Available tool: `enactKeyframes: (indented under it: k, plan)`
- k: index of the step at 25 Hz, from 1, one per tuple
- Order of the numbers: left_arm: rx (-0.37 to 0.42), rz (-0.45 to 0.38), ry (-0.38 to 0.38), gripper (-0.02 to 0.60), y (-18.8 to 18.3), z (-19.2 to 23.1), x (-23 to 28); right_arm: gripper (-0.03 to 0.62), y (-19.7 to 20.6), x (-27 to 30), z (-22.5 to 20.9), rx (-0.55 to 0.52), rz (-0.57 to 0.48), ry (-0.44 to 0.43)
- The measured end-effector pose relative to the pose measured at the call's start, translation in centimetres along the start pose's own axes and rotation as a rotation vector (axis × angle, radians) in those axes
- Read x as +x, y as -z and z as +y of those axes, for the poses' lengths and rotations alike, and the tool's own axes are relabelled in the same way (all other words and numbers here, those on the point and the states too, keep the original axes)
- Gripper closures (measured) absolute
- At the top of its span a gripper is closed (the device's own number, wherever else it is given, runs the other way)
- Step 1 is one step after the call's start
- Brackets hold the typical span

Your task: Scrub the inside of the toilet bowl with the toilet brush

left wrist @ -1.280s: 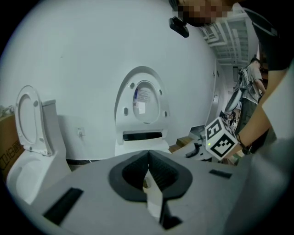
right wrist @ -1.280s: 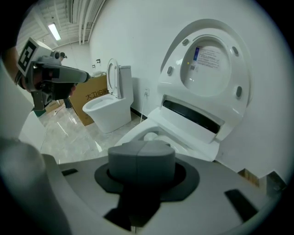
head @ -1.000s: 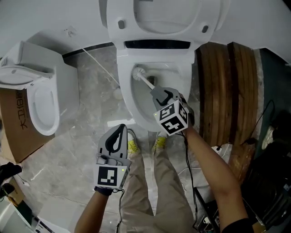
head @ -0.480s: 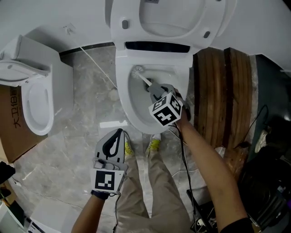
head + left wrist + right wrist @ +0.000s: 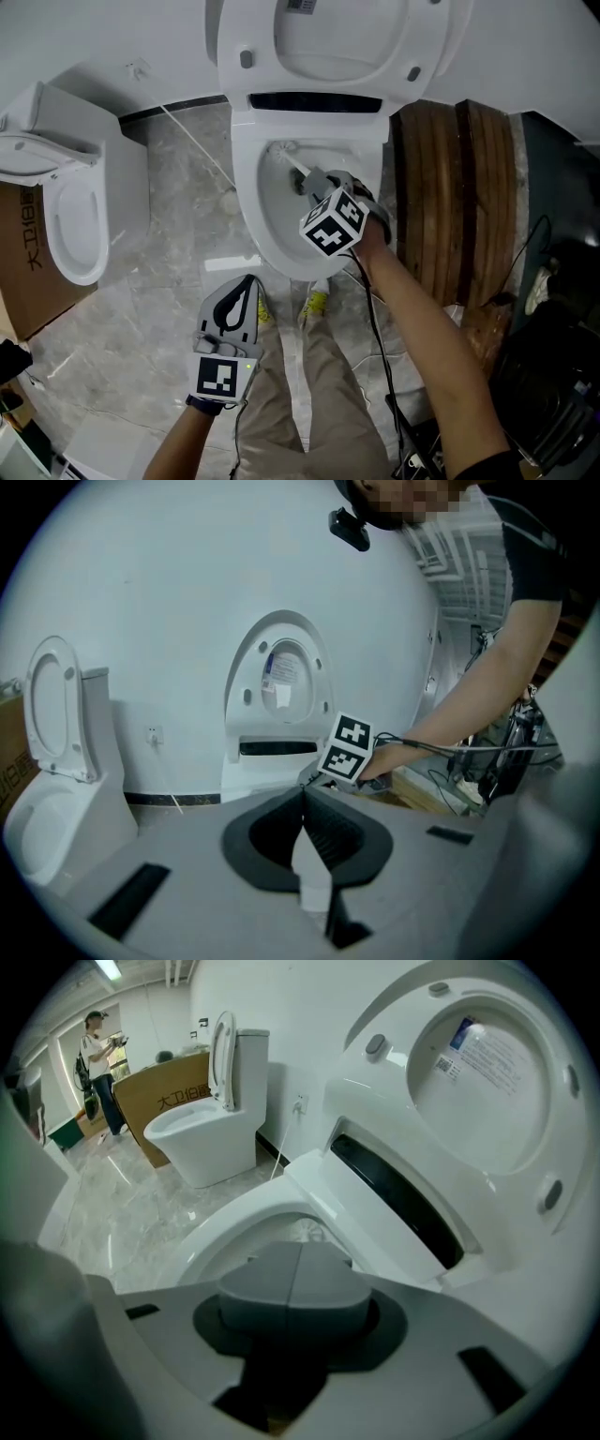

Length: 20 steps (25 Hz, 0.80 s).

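Leans over the toilet bowl (image 5: 246, 202) with the right gripper (image 5: 309, 180) above its right half, jaws pressed together on the handle of the toilet brush (image 5: 292, 161). Points the brush away from that claw, long axis running forward and to the claw's left and slanting down into the bowl, handle end at the jaws, bristle head farthest out near the back left wall under the rim. Shows in the right gripper view as a pale tuft of bristles (image 5: 307, 1232) just past the closed jaw tips. Holds the left gripper (image 5: 249, 279) well back from the right one and to its left, outside the bowl above the marble floor (image 5: 159, 281), jaws shut tip to tip on nothing. Beyond the brush head, the raised seat and lid (image 5: 337, 37); right of the right gripper, wooden planks (image 5: 450, 187); far left of the left gripper, a second toilet (image 5: 75, 216), lid up.
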<state>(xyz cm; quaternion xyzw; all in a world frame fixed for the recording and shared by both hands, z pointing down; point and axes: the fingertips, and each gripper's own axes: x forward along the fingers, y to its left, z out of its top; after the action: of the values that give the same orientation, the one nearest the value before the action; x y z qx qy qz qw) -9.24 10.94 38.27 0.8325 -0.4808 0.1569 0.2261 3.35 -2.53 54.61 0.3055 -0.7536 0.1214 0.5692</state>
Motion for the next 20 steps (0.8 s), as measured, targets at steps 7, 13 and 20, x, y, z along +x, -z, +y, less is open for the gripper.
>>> enactKeyframes:
  k: [7, 13, 20]
  plan:
    - [0.010, 0.005, 0.005, 0.571, -0.1, -0.6, 0.5, 0.447, 1.0, 0.2, -0.5, -0.031, 0.025, 0.038]
    - [0.021, 0.012, 0.003, 0.571, -0.2, -0.6, 0.9, 0.447, 2.6, 0.3, -1.5, -0.060, 0.090, 0.081]
    - [0.034, 0.019, 0.020, 0.571, -0.6, -1.8, 1.5, 0.445, 8.4, 0.3, -2.9, 0.071, 0.166, 0.048]
